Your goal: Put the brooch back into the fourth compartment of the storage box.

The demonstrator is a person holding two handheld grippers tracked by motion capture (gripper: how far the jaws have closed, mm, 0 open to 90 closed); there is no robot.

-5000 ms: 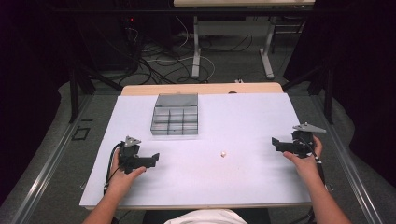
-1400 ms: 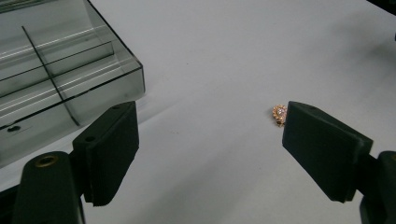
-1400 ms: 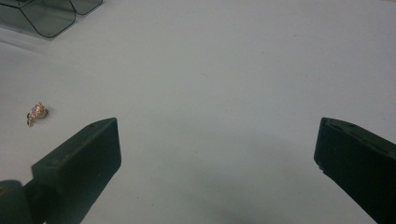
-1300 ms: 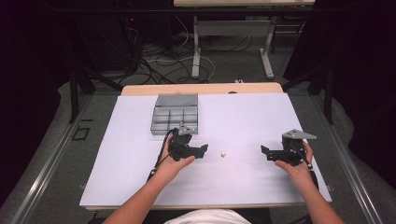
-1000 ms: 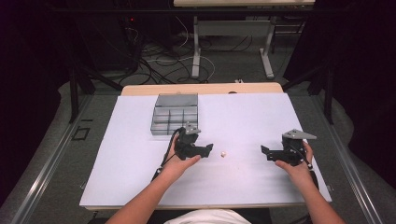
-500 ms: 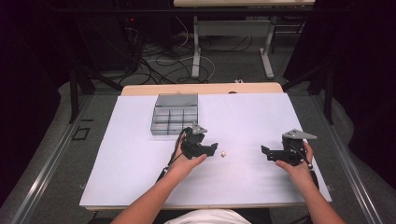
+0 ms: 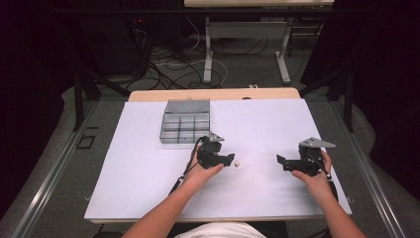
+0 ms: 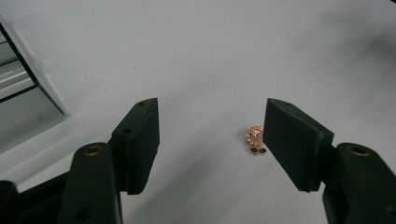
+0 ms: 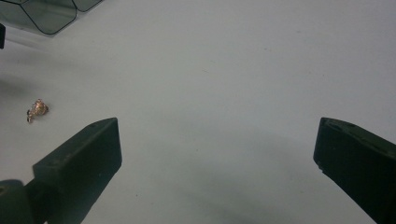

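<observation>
Closing in: the left gripper (image 7: pixel 229 159) has crossed from the left part of the white tabletop (image 7: pixel 148 173) to a spot just beside the small gold flower-shaped brooch (image 7: pixel 237 164); its jaws have just been narrowing.
Left fingers: apart, with the brooch low between them, close to one black pad (image 8: pixel 292 140) and not visibly pressed by either.
Right gripper change: the right gripper (image 7: pixel 282 161) has come inward from the tabletop's right edge since the earliest picture and sits level with the brooch, well apart from it.
Right fingers: spread wide, nothing between them.
Brooch place: on the bare tabletop between the two grippers, much nearer the left one, in front of the tray.
Left gripper view: gives the brooch (image 8: pixel 255 138) in detail, with pale sparkling petals, a gold stem and two dark leaves, and the tray's wall at its left edge.
Right gripper view: gives the brooch (image 9: pixel 36 109) as a small glinting lump far off to one side, with a corner of the tray (image 9: pixel 42 18) at the top.
High view: the brooch is no more than a pale speck, but both hands and the whole tabletop are laid out.
Container: the grey plastic compartment tray (image 7: pixel 186 122) stands behind the left gripper with its lid tipped back; I cannot tell whether its cells hold anything.
</observation>
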